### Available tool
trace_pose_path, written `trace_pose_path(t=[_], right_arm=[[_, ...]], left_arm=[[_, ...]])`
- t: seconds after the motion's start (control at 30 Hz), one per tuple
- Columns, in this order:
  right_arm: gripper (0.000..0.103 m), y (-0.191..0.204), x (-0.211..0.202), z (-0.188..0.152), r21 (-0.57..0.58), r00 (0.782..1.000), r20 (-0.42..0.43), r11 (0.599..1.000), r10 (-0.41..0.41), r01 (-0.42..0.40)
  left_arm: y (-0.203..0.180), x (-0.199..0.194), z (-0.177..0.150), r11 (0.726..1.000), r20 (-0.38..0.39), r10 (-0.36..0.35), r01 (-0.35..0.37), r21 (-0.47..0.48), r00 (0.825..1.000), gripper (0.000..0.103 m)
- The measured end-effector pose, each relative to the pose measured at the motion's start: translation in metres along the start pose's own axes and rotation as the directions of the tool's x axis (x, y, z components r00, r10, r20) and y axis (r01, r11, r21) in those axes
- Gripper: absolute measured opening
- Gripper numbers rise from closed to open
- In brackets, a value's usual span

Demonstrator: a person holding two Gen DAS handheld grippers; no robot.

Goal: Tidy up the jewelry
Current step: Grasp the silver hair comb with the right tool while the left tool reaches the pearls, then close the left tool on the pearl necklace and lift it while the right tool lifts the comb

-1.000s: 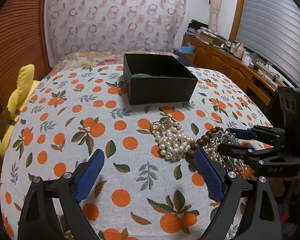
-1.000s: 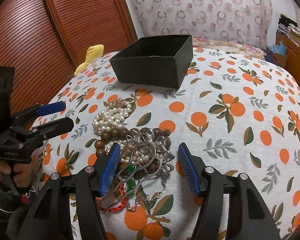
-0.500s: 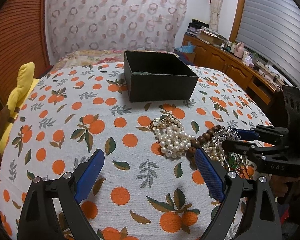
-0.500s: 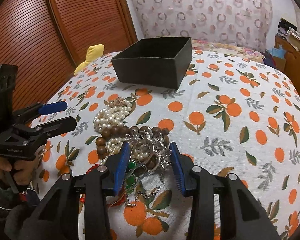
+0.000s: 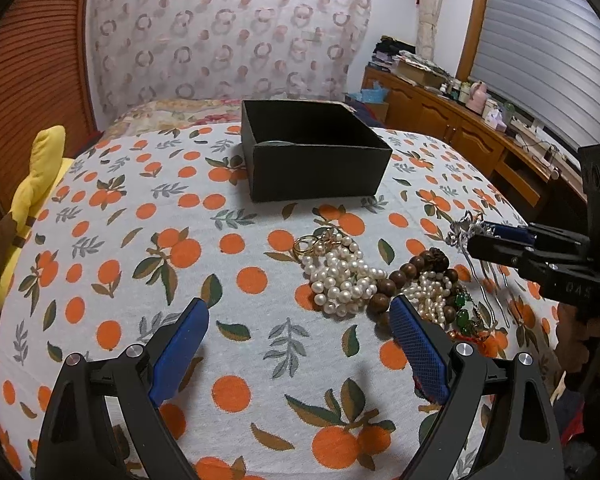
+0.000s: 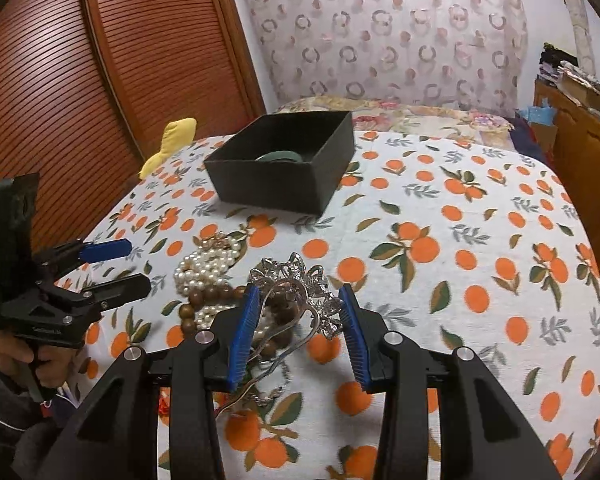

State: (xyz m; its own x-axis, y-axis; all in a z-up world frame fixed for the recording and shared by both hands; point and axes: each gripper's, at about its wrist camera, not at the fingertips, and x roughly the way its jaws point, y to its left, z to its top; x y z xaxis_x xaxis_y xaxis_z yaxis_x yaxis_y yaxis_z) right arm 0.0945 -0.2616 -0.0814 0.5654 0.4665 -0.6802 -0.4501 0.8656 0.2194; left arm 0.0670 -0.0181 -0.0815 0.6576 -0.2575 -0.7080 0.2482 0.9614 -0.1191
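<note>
Left gripper (image 5: 296, 352): spread, idle | box (image 6: 284, 184): one green bangle (image 6: 280, 156) inside | pile (image 5: 380, 280): pearls, wooden beads still on tablecloth (image 5: 140, 240) | right gripper (image 6: 296, 332): pinching silver hair comb (image 6: 296, 292), raised above pile.

A bed (image 5: 120, 240) under a white cover printed with oranges and leaves carries everything — an open black box (image 5: 316, 160) toward the far side, and nearer, a heap of pearl strands (image 5: 340, 276), brown wooden beads (image 5: 404, 276) and green stones (image 5: 462, 312). A yellow plush toy (image 5: 32, 200) lies at the left edge.
</note>
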Motion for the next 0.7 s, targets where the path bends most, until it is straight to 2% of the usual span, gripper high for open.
trace_pose_path(t=[0.2, 0.43, 0.5, 0.7], right_arm=[[0.044, -0.007, -0.002, -0.003, 0.003, 1.000, 0.003, 1.000, -0.031, 0.031], [0.044, -0.012, -0.002, -0.006, 0.011, 0.999, 0.001, 0.999, -0.039, 0.039], [0.044, -0.013, -0.003, -0.006, 0.012, 0.999, 0.002, 0.999, -0.039, 0.039], [0.044, -0.013, -0.002, -0.006, 0.011, 0.999, 0.001, 0.999, -0.037, 0.037]], left_arm=[[-0.012, 0.009, 0.008, 0.998, -0.012, -0.044, 0.044, 0.044, 0.999, 0.086], [-0.014, 0.022, 0.018, 0.994, -0.044, -0.104, 0.105, 0.029, 0.994, 0.054], [-0.013, 0.024, 0.018, 0.994, -0.047, -0.110, 0.111, 0.020, 0.993, 0.041], [-0.006, 0.036, 0.020, 0.991, -0.072, -0.133, 0.132, -0.018, 0.989, 0.036]])
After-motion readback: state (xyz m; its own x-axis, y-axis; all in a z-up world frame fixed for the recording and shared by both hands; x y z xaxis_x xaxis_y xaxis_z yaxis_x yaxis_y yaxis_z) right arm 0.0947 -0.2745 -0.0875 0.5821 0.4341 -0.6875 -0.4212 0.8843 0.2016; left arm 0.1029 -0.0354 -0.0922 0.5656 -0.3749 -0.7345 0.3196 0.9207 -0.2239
